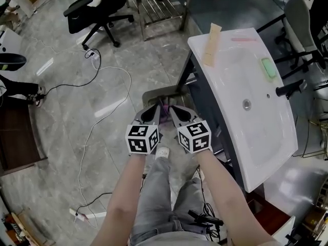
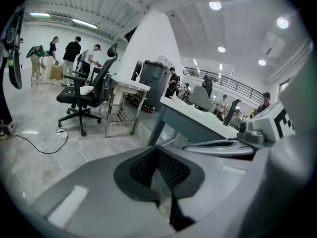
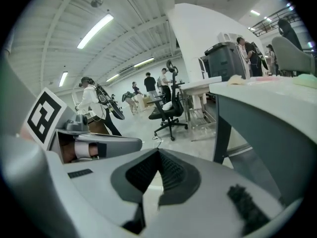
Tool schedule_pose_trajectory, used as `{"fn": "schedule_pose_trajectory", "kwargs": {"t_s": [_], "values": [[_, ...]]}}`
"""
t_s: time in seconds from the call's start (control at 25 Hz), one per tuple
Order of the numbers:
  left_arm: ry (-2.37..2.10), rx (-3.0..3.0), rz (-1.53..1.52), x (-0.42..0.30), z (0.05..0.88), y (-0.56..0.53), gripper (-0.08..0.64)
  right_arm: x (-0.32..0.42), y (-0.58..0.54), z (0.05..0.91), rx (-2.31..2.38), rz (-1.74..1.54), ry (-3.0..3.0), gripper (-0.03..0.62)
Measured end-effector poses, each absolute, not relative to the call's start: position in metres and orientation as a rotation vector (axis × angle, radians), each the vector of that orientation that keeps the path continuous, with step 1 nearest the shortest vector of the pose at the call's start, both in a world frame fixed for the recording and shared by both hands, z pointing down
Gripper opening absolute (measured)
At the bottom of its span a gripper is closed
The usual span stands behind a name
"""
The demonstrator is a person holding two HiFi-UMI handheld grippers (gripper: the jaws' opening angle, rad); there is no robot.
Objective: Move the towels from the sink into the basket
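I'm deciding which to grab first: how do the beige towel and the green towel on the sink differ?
The beige towel is a long, narrow strip; the green towel is a short, rounded pad. The beige towel lies at a corner of the sink, one end poking past the edge; the green towel lies wholly on the rim near the black faucet. Both lie flat on the rim, apart from each other.

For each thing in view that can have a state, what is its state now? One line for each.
left gripper: shut, holds nothing.
right gripper: shut, holds nothing.
beige towel: lies flat across the sink's far corner, one end past the edge.
sink: bowl empty, no water visible.
green pad: lies on the sink's rim.
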State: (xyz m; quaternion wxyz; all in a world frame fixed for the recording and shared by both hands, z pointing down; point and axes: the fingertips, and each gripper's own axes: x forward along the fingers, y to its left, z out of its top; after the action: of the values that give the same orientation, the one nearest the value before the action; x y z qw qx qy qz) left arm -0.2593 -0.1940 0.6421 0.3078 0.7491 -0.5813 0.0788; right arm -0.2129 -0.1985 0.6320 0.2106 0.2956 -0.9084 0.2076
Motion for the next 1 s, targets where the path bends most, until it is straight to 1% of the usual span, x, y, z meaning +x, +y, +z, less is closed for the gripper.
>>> {"fn": "schedule_pose_trajectory", "kwargs": {"t_s": [0.52,1.0], "values": [[-1.603,2.077,0.163,-0.250,0.574,-0.188,0.002,-0.192,-0.183,0.560,0.904,0.528,-2.572,0.017],[-1.619,2.151,0.065,-0.224,0.506,-0.172,0.002,-0.174,-0.158,0.480,0.930,0.410,-2.676,0.017]]}}
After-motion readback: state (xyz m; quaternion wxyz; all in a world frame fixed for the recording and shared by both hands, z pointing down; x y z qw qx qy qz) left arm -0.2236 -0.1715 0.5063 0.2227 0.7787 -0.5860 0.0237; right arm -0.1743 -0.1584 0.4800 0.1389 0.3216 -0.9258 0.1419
